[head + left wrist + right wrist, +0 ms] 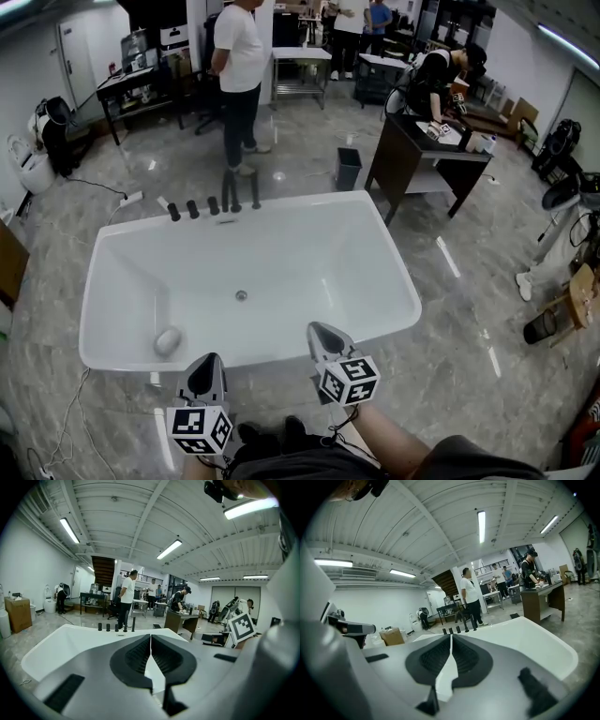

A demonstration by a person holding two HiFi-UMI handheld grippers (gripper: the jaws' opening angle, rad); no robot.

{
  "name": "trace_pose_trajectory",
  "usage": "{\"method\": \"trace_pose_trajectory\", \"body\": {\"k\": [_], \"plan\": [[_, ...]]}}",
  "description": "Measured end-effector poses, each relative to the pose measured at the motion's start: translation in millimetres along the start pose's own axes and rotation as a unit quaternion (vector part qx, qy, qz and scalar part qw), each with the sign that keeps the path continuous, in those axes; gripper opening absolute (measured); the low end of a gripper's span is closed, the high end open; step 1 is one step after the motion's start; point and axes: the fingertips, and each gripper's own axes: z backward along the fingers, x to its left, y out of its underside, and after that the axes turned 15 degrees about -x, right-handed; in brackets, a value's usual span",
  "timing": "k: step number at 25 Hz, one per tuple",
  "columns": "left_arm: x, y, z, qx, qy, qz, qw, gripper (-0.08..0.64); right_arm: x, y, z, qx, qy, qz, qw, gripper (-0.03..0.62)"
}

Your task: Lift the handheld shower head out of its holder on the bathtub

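Note:
A white bathtub [112, 281] fills the middle of the head view. On its far rim stands a row of black fittings: small knobs [192, 209], an arched spout [230, 190] and a slim upright handheld shower head [255, 192] in its holder. The same shower head shows far off in the left gripper view [133, 623] and the right gripper view [474, 622]. My left gripper [203, 363] and right gripper [320, 330] hover at the tub's near rim, far from the fittings. Both are shut and empty, with the left gripper [151, 639] and right gripper [451, 639] each pointing across the tub.
A grey oval lump [167, 340] lies in the tub's near left corner, with the drain [241, 295] mid-floor. A person in a white shirt [239, 56] stands just behind the fittings. A dark desk [422, 155] and small bin [348, 169] stand at the back right. Cables run along the floor at left.

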Motion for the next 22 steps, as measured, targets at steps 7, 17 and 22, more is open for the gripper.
{"method": "trace_pose_trajectory", "body": {"k": [7, 17, 22], "plan": [[34, -10, -26, -0.011, 0.030, 0.024, 0.9992, 0.017, 15, -5, -27, 0.003, 0.020, 0.017, 1.000, 0.028], [113, -17, -61, -0.025, 0.092, 0.044, 0.9945, 0.017, 53, -3, -105, -0.019, 0.061, 0.025, 0.998, 0.028], [147, -10, -77, -0.021, 0.113, 0.057, 0.9918, 0.017, 64, 7, -131, -0.015, 0.096, 0.032, 0.995, 0.028]]}}
